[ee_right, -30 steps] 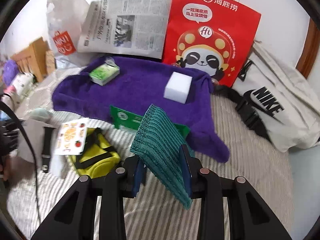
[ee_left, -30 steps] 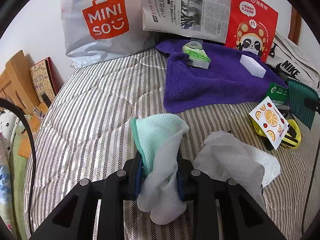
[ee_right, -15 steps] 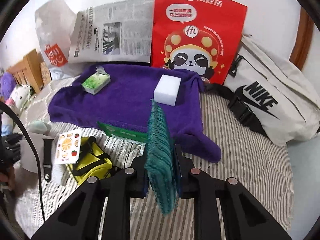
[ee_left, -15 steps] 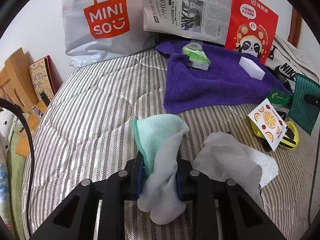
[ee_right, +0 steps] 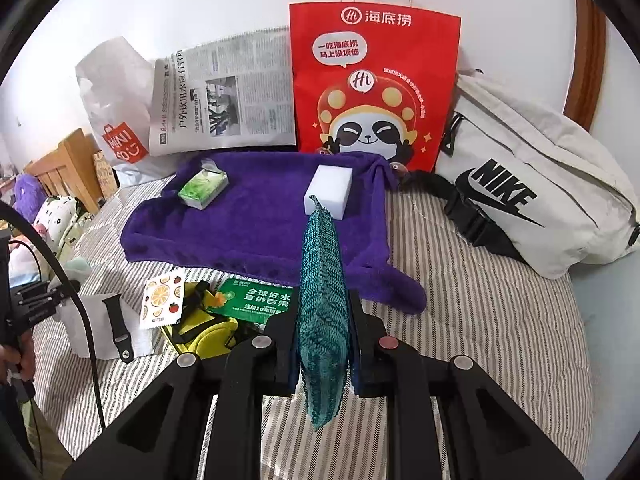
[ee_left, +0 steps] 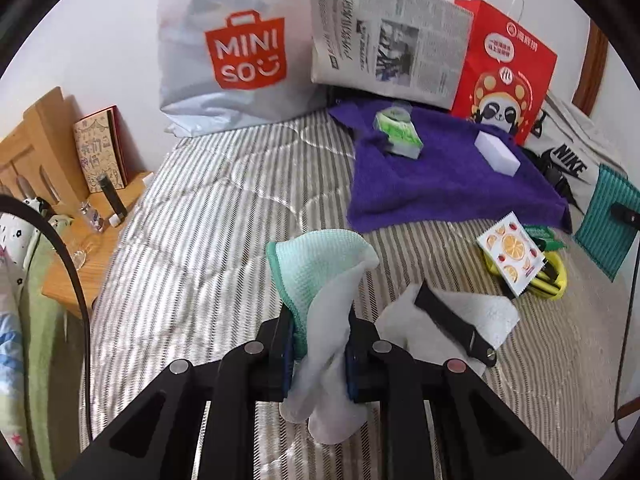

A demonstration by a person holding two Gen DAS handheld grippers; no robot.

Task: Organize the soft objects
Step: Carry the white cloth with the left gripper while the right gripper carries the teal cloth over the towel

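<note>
My left gripper (ee_left: pixel 318 332) is closing on a mint and pale grey cloth (ee_left: pixel 320 264), which bunches up between the pads and hangs above the striped bed (ee_left: pixel 200 240). My right gripper (ee_right: pixel 322 320) is shut on a dark teal knitted cloth (ee_right: pixel 320 280), held edge-on and upright in front of the purple towel (ee_right: pixel 260 224). The left wrist view shows the same teal cloth (ee_left: pixel 604 220) at far right. On the towel lie a white sponge block (ee_right: pixel 329 196) and a green tissue pack (ee_right: pixel 202 190). A white cloth (ee_left: pixel 492 312) lies on the bed with a black strap (ee_left: pixel 452 320) across it.
A yellow pouch (ee_right: pixel 204 332), a fruit-print packet (ee_right: pixel 162 298) and a green packet (ee_right: pixel 256 300) lie near the towel's front edge. A red paper bag (ee_right: pixel 372 80), a newspaper (ee_right: pixel 224 100), a white shopping bag (ee_left: pixel 236 52) and a white sling bag (ee_right: pixel 520 200) line the wall. A wooden nightstand (ee_left: pixel 80 240) stands left.
Both grippers have risen with their cloths. The teal cloth turned from slanted flat to edge-on. The black strap now shows on the white cloth, where earlier it was out of sight.
</note>
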